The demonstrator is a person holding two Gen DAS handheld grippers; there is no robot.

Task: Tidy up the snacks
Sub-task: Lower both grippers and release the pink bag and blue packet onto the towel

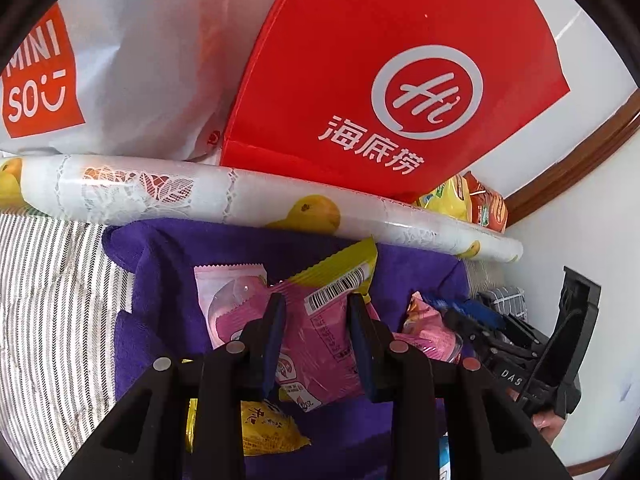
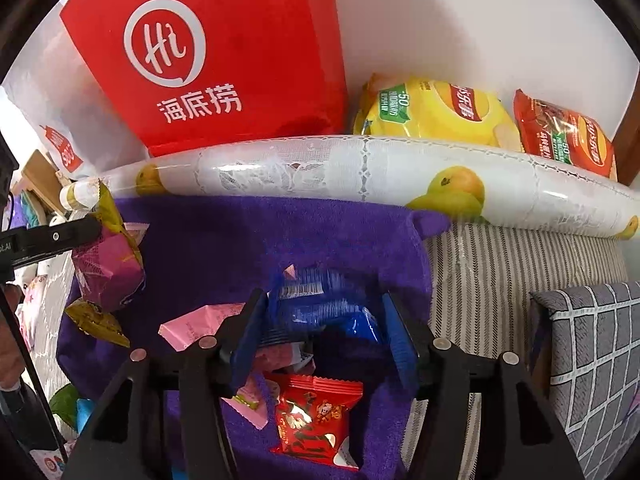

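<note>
My left gripper (image 1: 317,304) is shut on a pink and yellow snack packet (image 1: 320,344) and holds it above a purple towel (image 1: 160,280). The same packet shows at the left of the right wrist view (image 2: 108,268), held up off the towel. My right gripper (image 2: 326,304) has its jaws on either side of a blue snack packet (image 2: 328,304) over the towel (image 2: 224,248); whether they pinch it is unclear. A red snack packet (image 2: 312,420) and pink packets (image 2: 196,324) lie below. A yellow packet (image 1: 264,428) lies under my left gripper.
A rolled tablecloth with lemon print (image 2: 360,172) lies along the back. A red Haidilao bag (image 1: 372,72) and a white Miniso bag (image 1: 100,72) stand behind it. Two crisp bags (image 2: 440,112) lean on the wall. A grey checked cushion (image 2: 592,360) sits right.
</note>
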